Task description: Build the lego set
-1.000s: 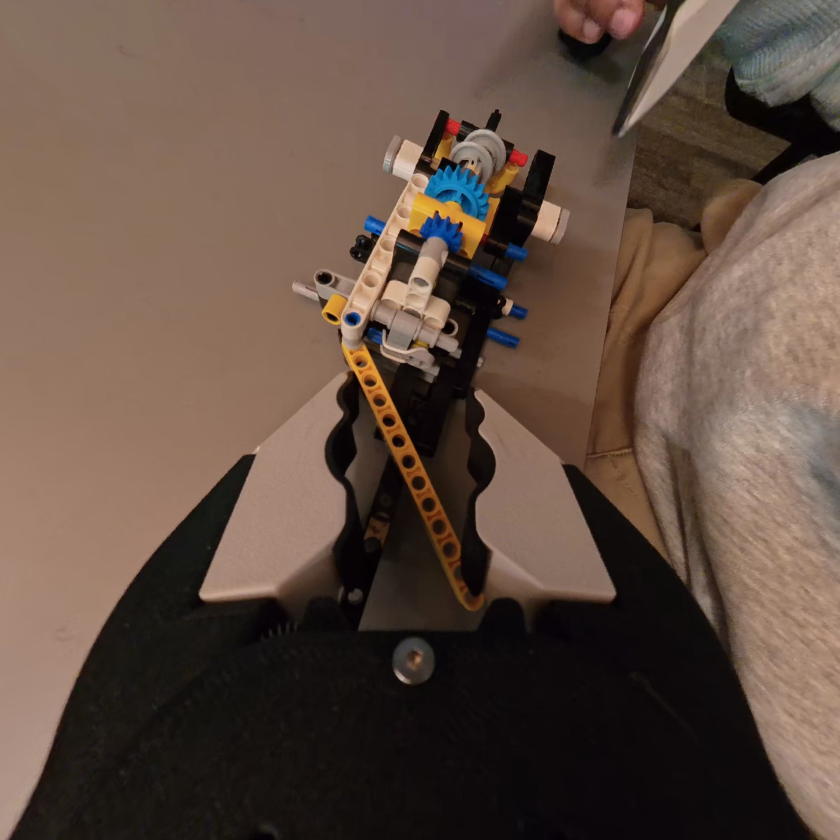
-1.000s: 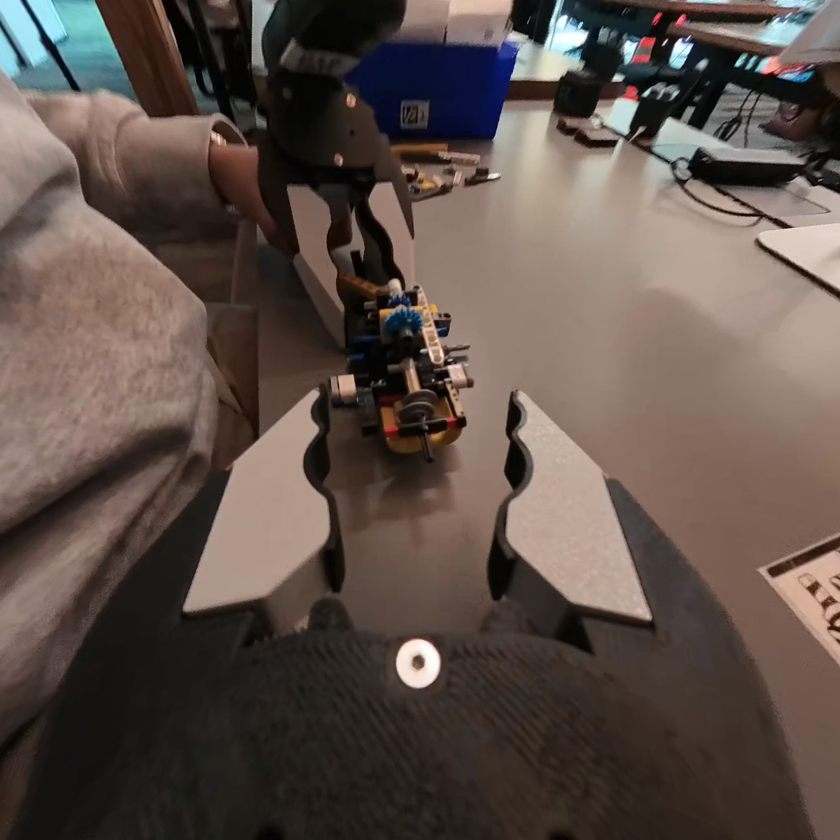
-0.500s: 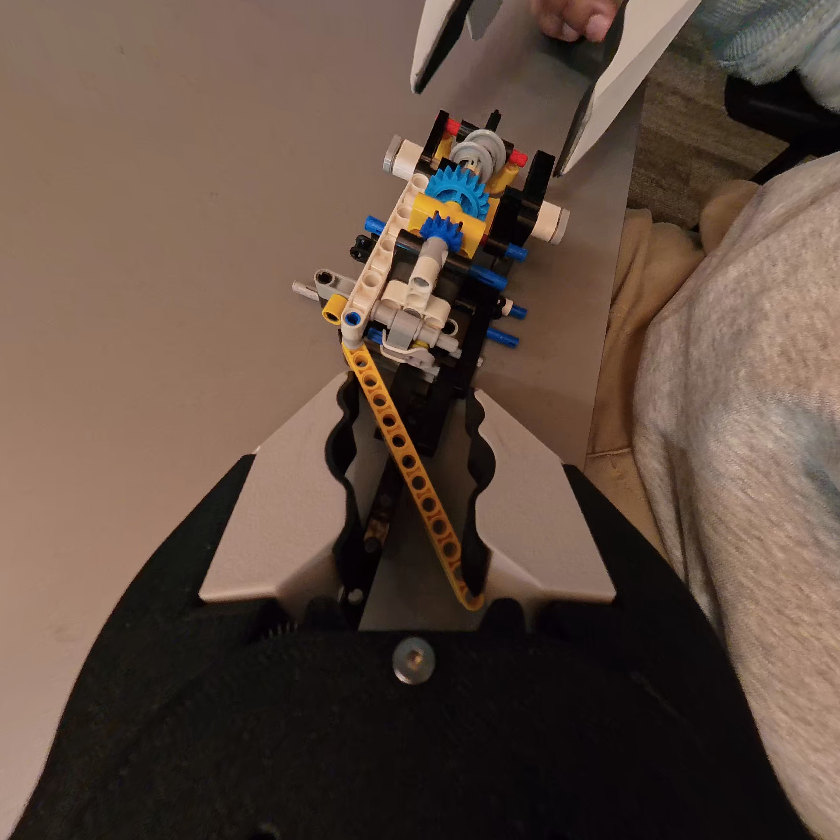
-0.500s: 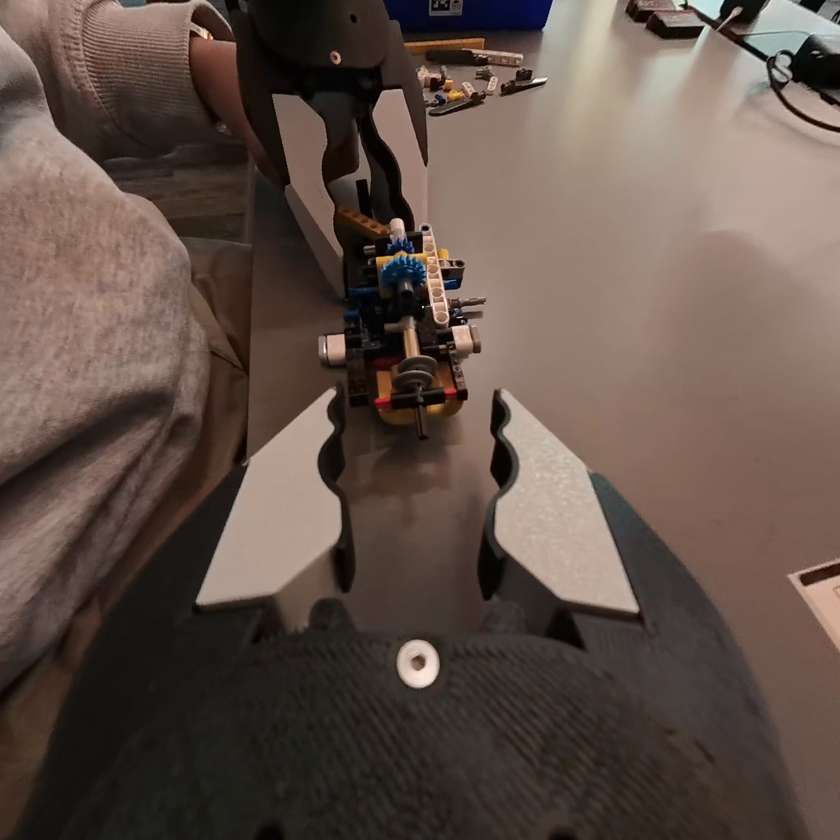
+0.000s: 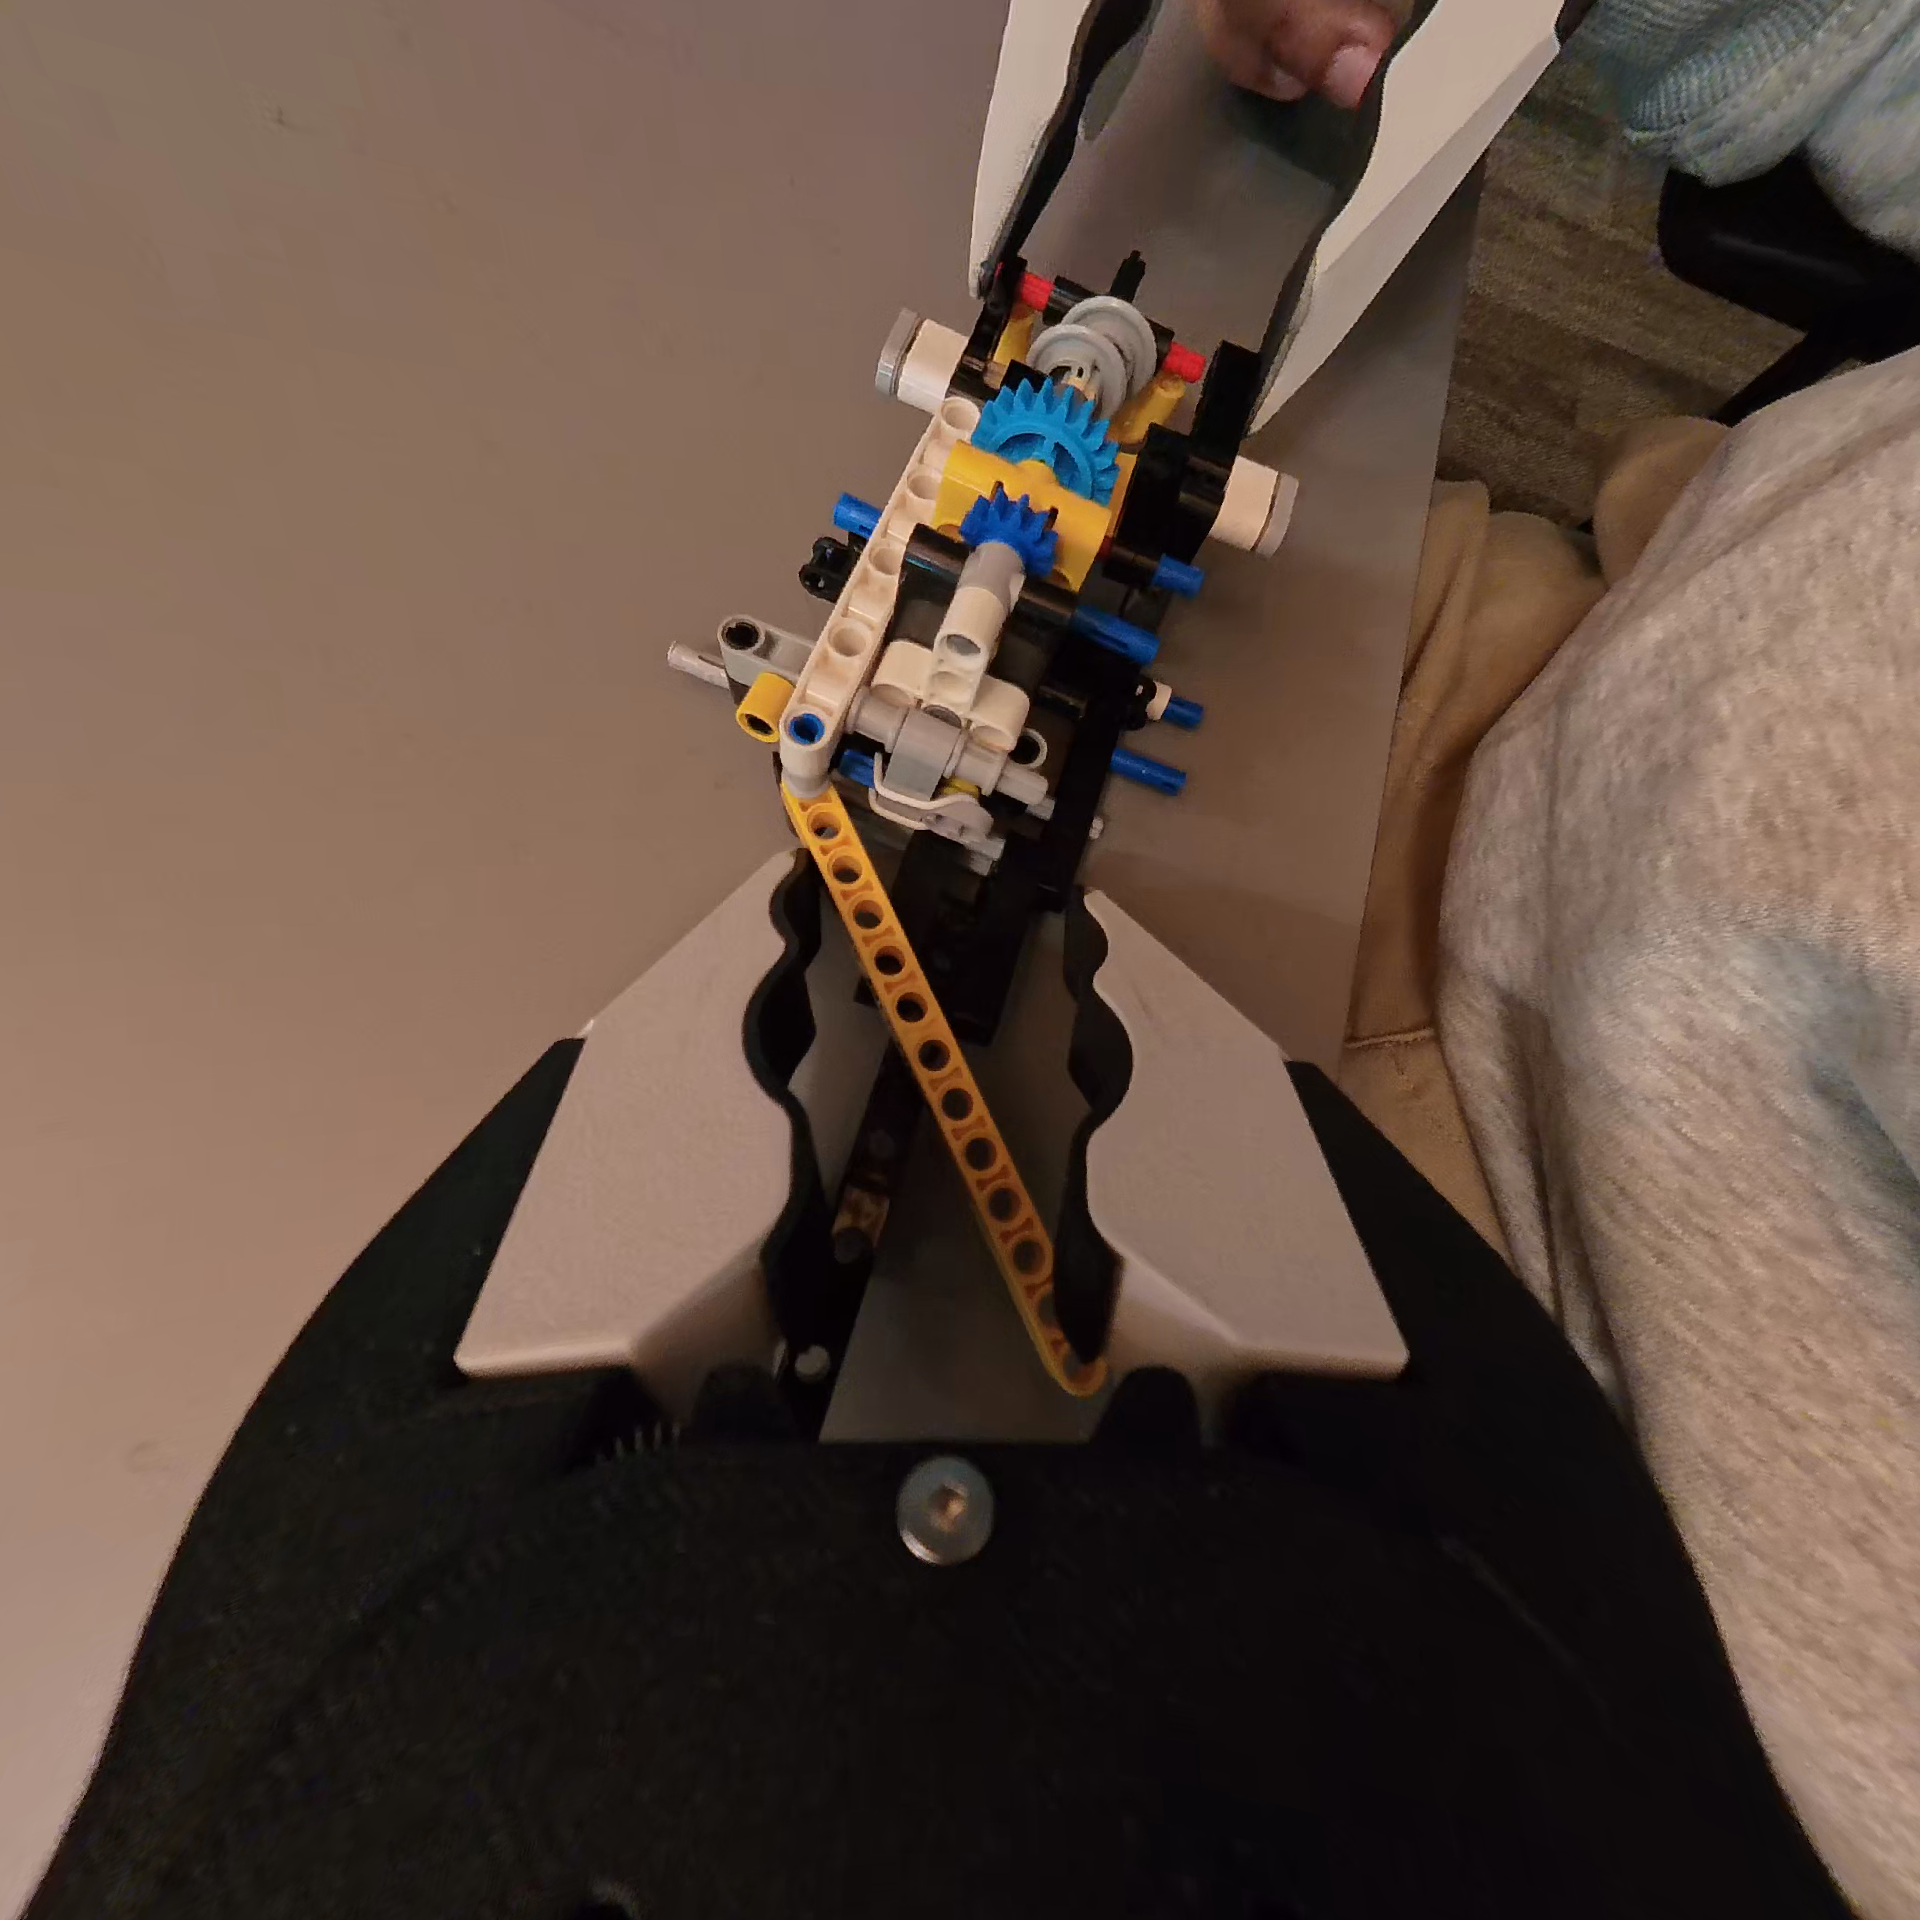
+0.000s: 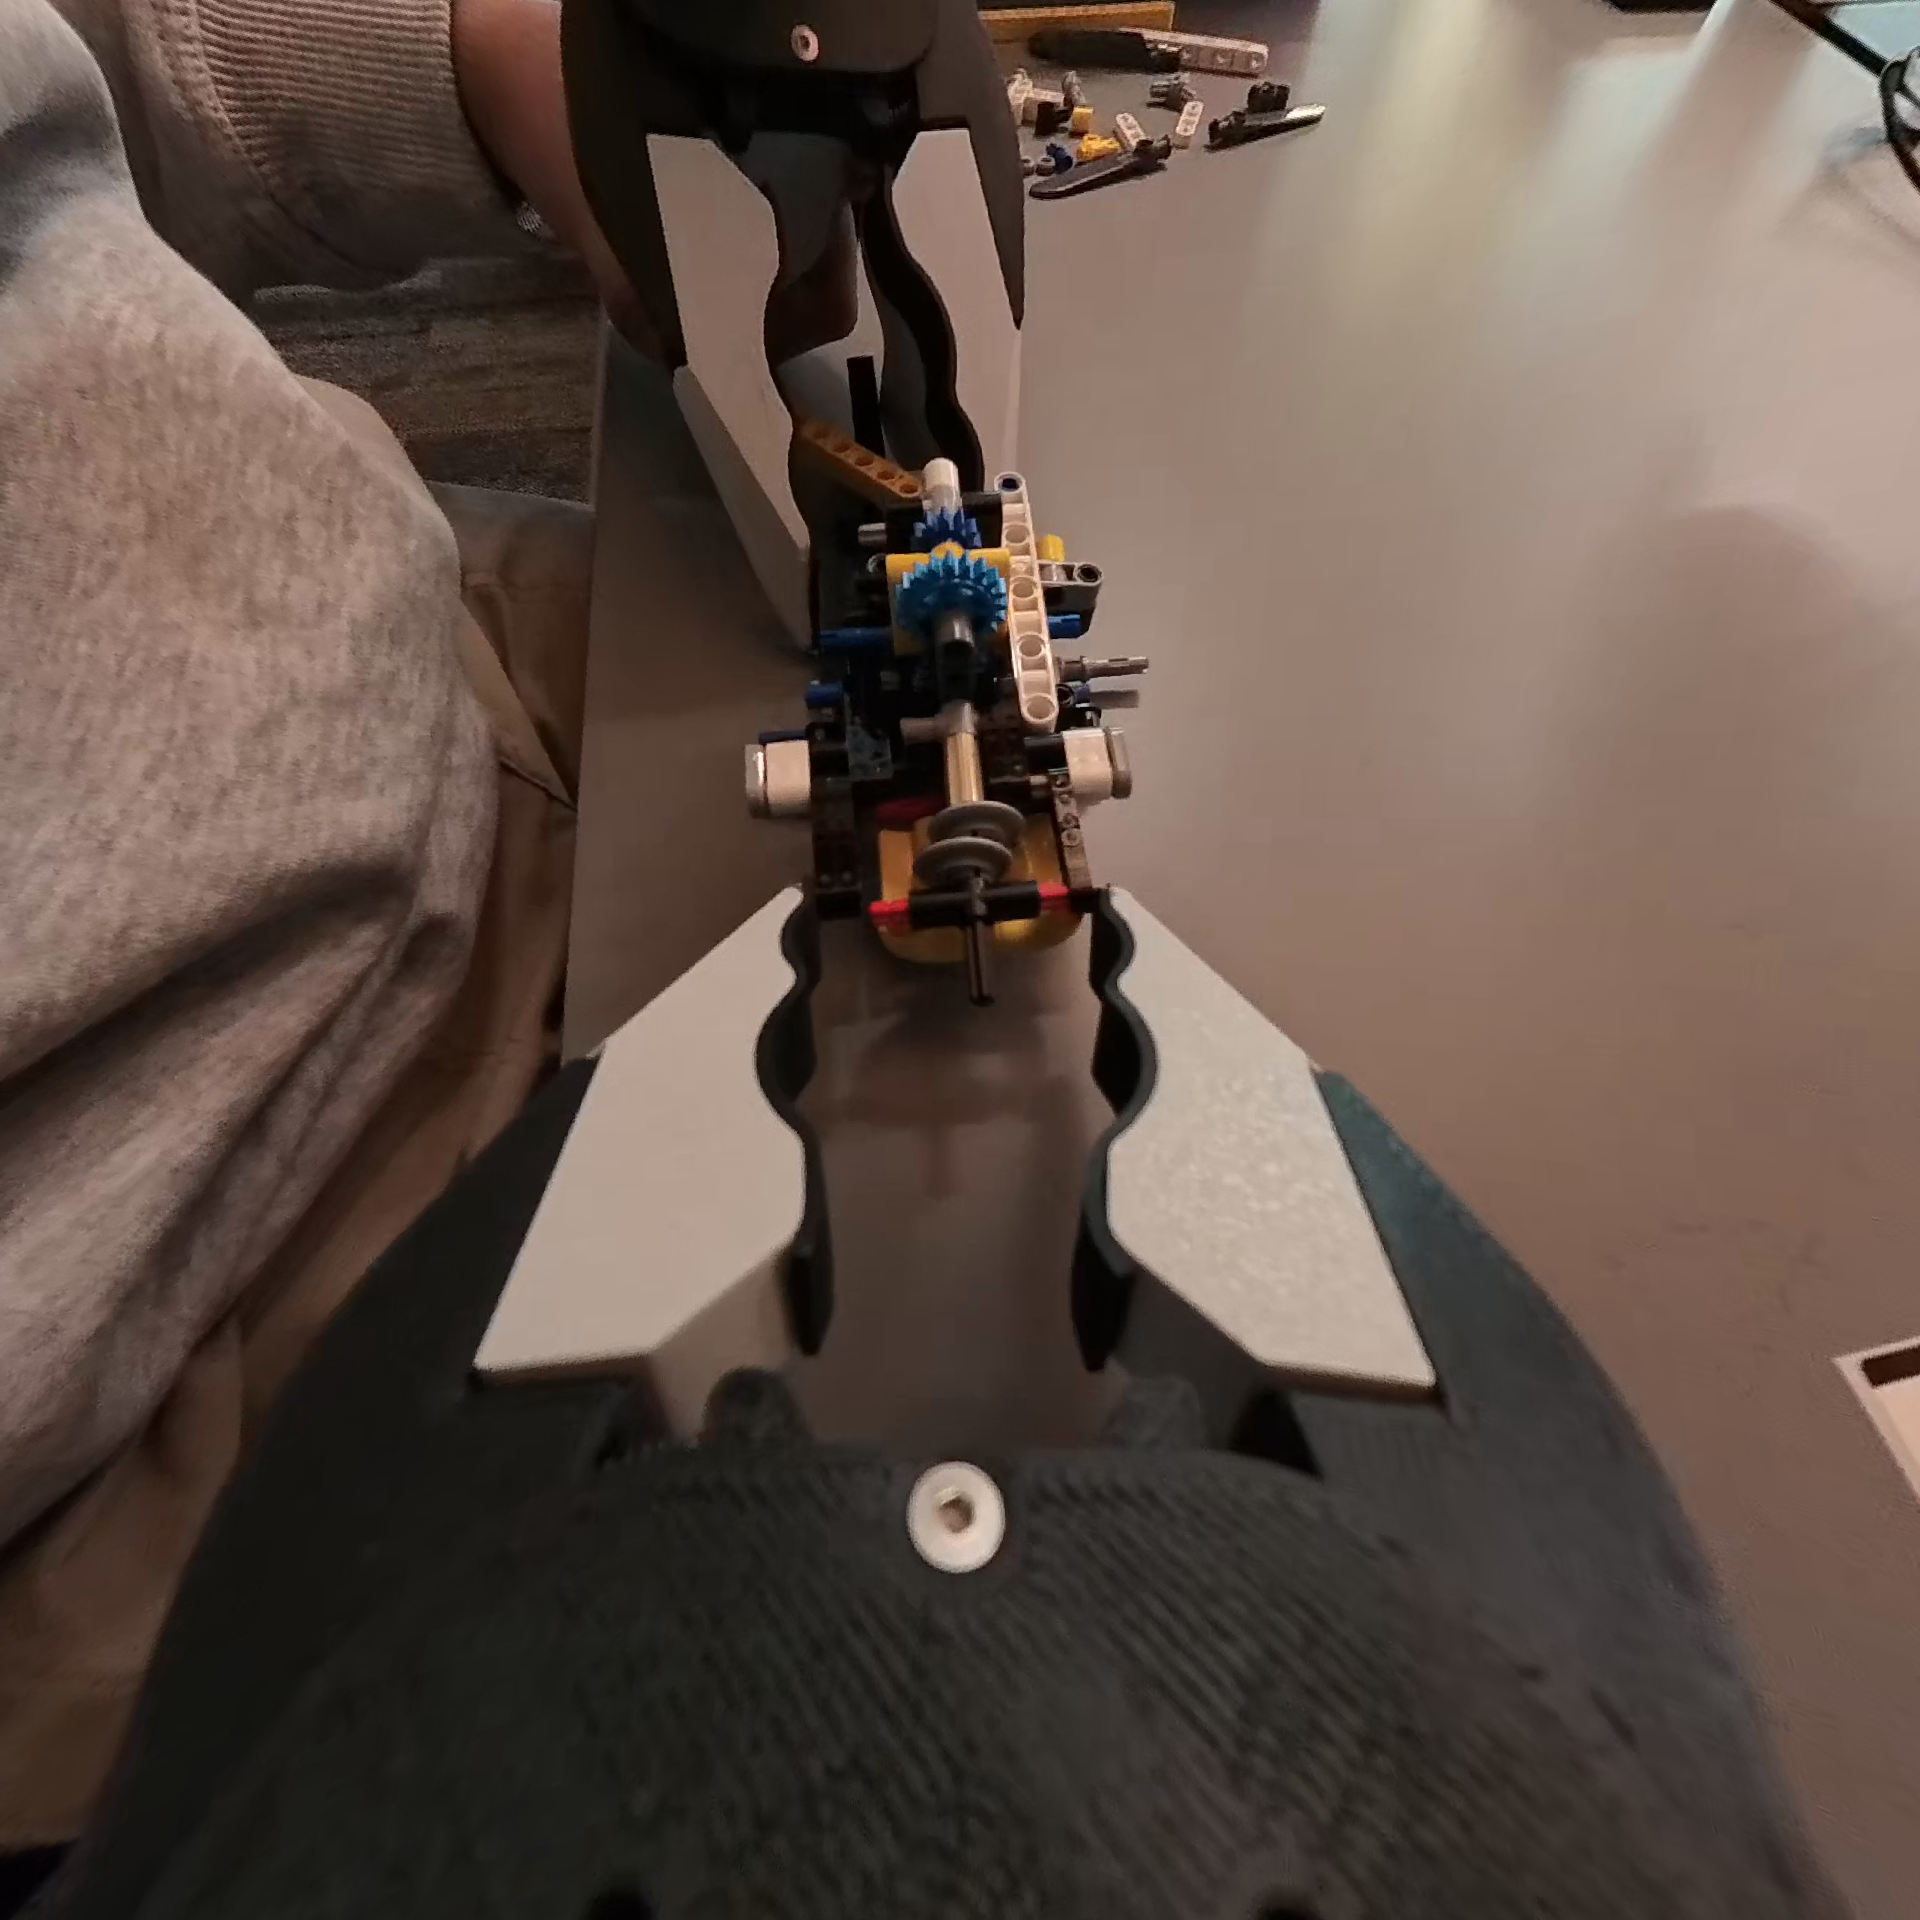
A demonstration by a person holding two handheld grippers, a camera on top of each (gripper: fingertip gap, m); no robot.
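The lego model [image 5: 997, 582] is a long build with blue gears, a white beam, black frame and blue pins, lying on the grey table [image 5: 364, 520]. My left gripper [image 5: 940, 894] is shut on its rear end: a yellow beam [image 5: 925, 1049] and the black frame run back between the fingers. My right gripper [image 6: 951, 904] is open, its fingertips on either side of the model's front end [image 6: 971, 883], by the grey pulley and red axle. The model shows lengthwise in the right wrist view [image 6: 956, 675]. The right gripper shows at the top of the left wrist view [image 5: 1132, 343].
The table edge [image 6: 582, 727] runs close beside the model, with a person's grey sleeve [image 6: 208, 675] next to it. Several loose lego parts [image 6: 1132, 114] lie at the far end. A printed sheet [image 6: 1886, 1392] lies at the right edge. About 10 cm separates my left fingertips from my right.
My right gripper has moved forward until its open fingers flank the model's front end, and they have narrowed a little. The left gripper and the model have not moved.
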